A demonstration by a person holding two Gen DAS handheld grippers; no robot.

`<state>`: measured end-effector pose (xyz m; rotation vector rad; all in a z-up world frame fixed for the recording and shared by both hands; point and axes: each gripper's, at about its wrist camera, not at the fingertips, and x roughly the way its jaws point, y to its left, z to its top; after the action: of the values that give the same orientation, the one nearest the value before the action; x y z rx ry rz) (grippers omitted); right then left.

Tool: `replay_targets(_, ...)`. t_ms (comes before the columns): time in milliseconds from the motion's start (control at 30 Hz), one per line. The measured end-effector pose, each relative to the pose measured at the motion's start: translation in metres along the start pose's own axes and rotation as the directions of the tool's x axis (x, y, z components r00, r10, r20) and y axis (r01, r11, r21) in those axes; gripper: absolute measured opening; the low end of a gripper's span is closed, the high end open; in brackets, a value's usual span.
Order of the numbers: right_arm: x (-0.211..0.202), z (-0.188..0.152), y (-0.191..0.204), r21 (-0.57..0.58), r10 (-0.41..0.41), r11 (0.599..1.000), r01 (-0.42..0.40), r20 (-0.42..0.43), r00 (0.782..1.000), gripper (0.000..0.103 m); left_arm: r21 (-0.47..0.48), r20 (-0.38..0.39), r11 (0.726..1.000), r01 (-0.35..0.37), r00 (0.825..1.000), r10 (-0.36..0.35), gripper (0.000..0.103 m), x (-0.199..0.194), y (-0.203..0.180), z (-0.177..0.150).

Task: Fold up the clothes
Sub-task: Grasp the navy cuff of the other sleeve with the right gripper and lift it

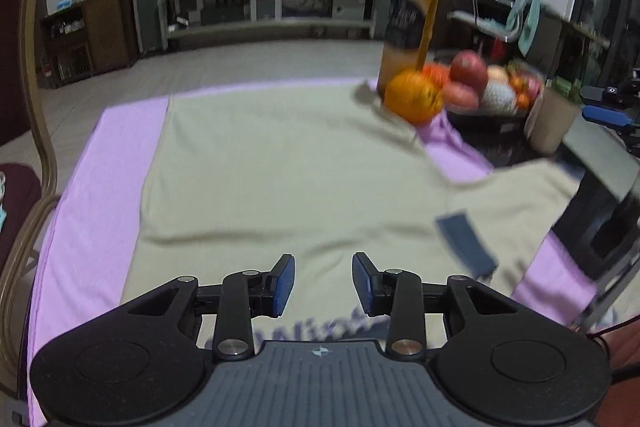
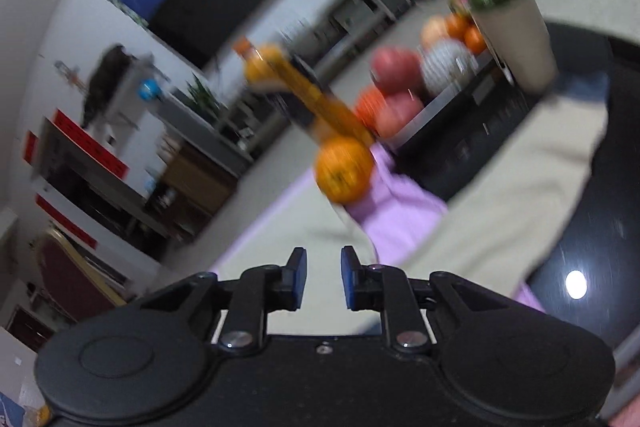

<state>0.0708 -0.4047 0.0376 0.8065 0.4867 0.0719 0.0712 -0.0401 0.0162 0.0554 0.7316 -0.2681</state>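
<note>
A beige T-shirt [image 1: 280, 167] lies spread flat on a lilac cloth [image 1: 96, 195] over the table. One sleeve with a dark blue cuff [image 1: 466, 245] reaches out to the right. My left gripper [image 1: 323, 281] hovers above the shirt's near edge, open, with nothing between its blue pads. In the tilted, blurred right wrist view the same shirt [image 2: 500, 211] runs across the dark tabletop. My right gripper [image 2: 324, 277] is raised above it, open a little, and holds nothing.
An orange [image 1: 414, 97], a tall juice bottle [image 1: 408, 23] and a fruit bowl [image 1: 488, 87] stand at the shirt's far right corner. A beige cup [image 1: 554, 119] sits beside them. A chair [image 1: 24, 107] stands at the left. The dark tabletop [image 2: 584, 227] lies bare at the right.
</note>
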Motion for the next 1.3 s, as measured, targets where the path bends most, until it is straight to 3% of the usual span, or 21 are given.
replay_targets(100, 0.005, 0.025, -0.001, -0.07, -0.012, 0.997, 0.019, 0.098, 0.995, 0.025, -0.003, 0.04, 1.0, 0.001, 0.999, -0.001, 0.037, 0.004, -0.018, 0.017)
replay_targets(167, 0.013, 0.036, -0.01, -0.095, -0.041, 0.994, 0.056, 0.153, 0.987, 0.025, 0.014, 0.007, 1.0, -0.011, 1.0, 0.011, 0.037, 0.021, -0.033, 0.017)
replay_targets(267, 0.023, 0.045, -0.044, -0.072, -0.159, 0.981, 0.179, 0.226, 0.961, 0.042, 0.032, -0.059, 0.999, -0.019, 0.998, 0.021, 0.037, 0.045, -0.053, 0.013)
replay_targets(300, 0.026, 0.049, -0.058, -0.053, -0.213, 0.971, 0.231, 0.235, 0.948, 0.05, 0.038, -0.078, 0.999, -0.012, 0.997, 0.015, 0.037, 0.051, -0.057, 0.009)
replay_targets(433, 0.044, 0.07, -0.119, 0.065, -0.424, 0.906, 0.419, 0.19, 0.886, 0.048, 0.055, -0.14, 0.998, 0.009, 0.99, -0.002, 0.038, 0.072, -0.069, -0.002)
replay_targets(567, 0.066, 0.085, -0.163, 0.109, -0.587, 0.809, 0.577, 0.164, 0.793, 0.047, 0.072, -0.161, 0.997, 0.004, 0.987, 0.007, 0.038, 0.082, -0.073, -0.008)
replay_targets(700, 0.094, 0.095, -0.185, 0.079, -0.674, 0.738, 0.67, 0.133, 0.726, 0.046, 0.07, -0.182, 0.998, 0.006, 0.983, 0.006, 0.039, 0.09, -0.072, -0.012)
replay_targets(967, 0.132, 0.096, -0.201, -0.044, -0.77, 0.632, 0.774, 0.075, 0.633, 0.038, 0.033, -0.224, 0.999, 0.016, 0.974, -0.008, 0.039, 0.103, -0.066, -0.014)
replay_targets(1067, 0.134, 0.095, -0.2, -0.069, -0.779, 0.617, 0.784, 0.084, 0.621, 0.036, 0.02, -0.228, 0.999, 0.027, 0.973, -0.022, 0.039, 0.102, -0.065, -0.014)
replay_targets(1100, 0.133, 0.094, -0.198, -0.078, -0.773, 0.625, 0.777, 0.082, 0.629, 0.024, 0.024, -0.226, 0.999, 0.026, 0.974, -0.02, 0.039, 0.101, -0.066, -0.014)
replay_targets(1133, 0.133, 0.094, -0.197, -0.087, -0.766, 0.632, 0.77, 0.081, 0.637, 0.006, 0.031, -0.221, 0.999, 0.024, 0.975, -0.017, 0.039, 0.099, -0.066, -0.014)
replay_targets(1200, 0.131, 0.092, -0.192, -0.106, -0.758, 0.638, 0.763, 0.085, 0.646, 0.004, 0.046, -0.21, 0.999, 0.019, 0.978, -0.009, 0.039, 0.094, -0.067, -0.014)
replay_targets(1300, 0.121, 0.09, -0.171, -0.11, -0.738, 0.646, 0.755, 0.163, 0.655, 0.004, 0.048, -0.189, 0.999, 0.014, 0.982, -0.005, 0.039, 0.083, -0.065, -0.012)
